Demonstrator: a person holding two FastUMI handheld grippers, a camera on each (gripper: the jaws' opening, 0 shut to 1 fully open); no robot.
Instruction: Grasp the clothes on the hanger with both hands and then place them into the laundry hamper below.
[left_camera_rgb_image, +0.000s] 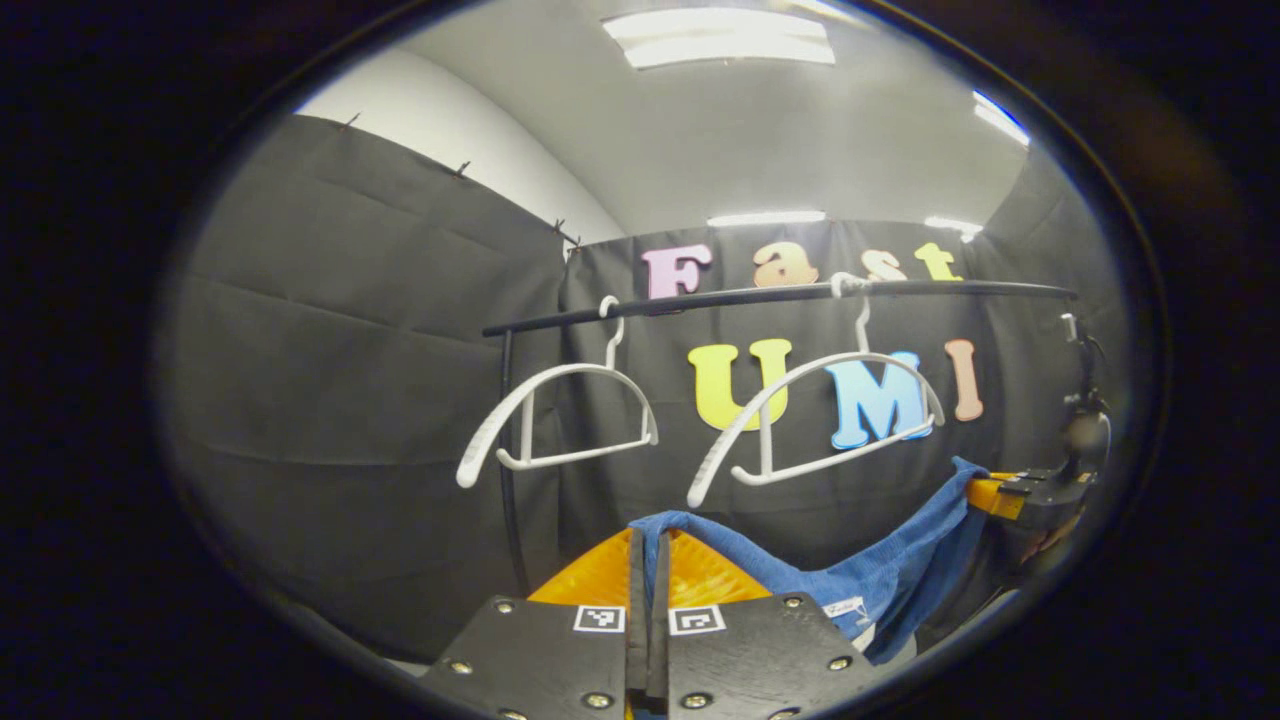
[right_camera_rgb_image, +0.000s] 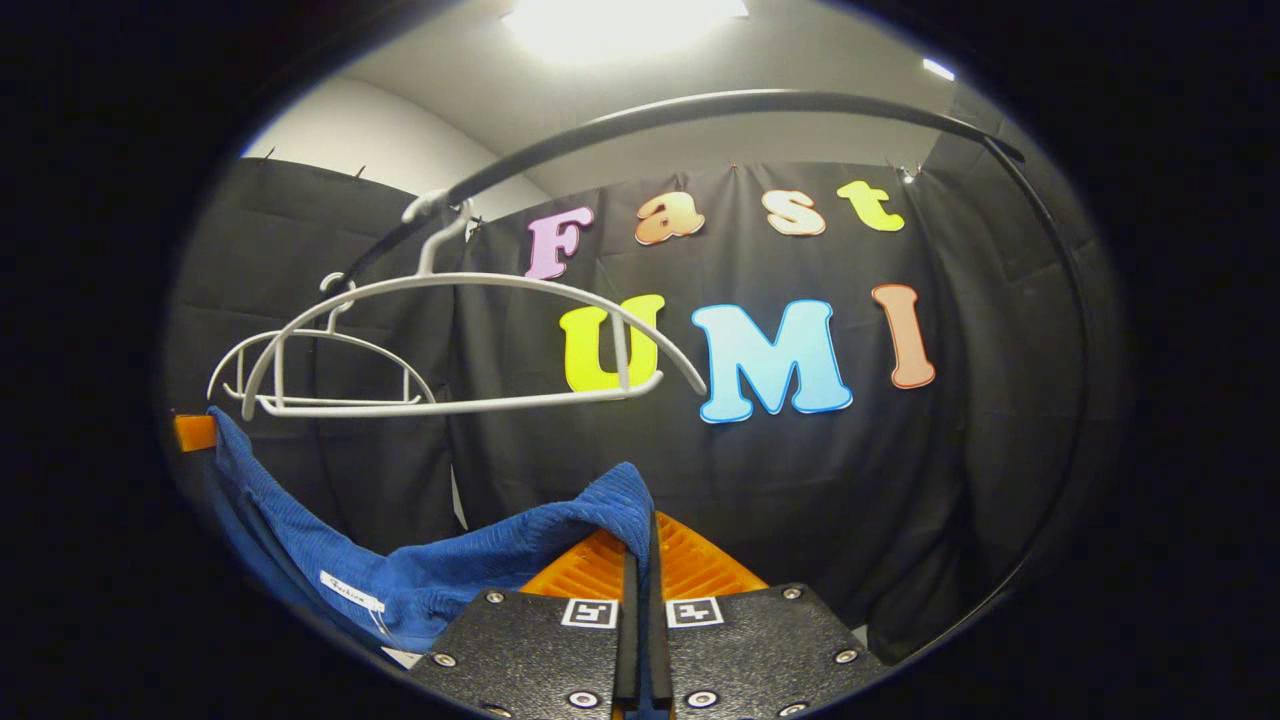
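A blue ribbed garment (left_camera_rgb_image: 850, 580) hangs slack between my two grippers, off the hangers. My left gripper (left_camera_rgb_image: 650, 540) is shut on one top corner of it. From there the cloth runs right to my right gripper (left_camera_rgb_image: 1010, 495), which pinches the other corner. In the right gripper view, my right gripper (right_camera_rgb_image: 645, 530) is shut on a fold of the garment (right_camera_rgb_image: 450, 575). The cloth sags to the left, where the left gripper (right_camera_rgb_image: 195, 432) holds its far end. A white label shows on the cloth's lower edge.
Two bare white hangers (left_camera_rgb_image: 560, 420) (left_camera_rgb_image: 820, 420) hang on a black rail (left_camera_rgb_image: 760, 295) just above and behind the garment. The nearer hanger (right_camera_rgb_image: 450, 340) is close over the cloth in the right gripper view. A black rack post (left_camera_rgb_image: 508, 450) stands at left.
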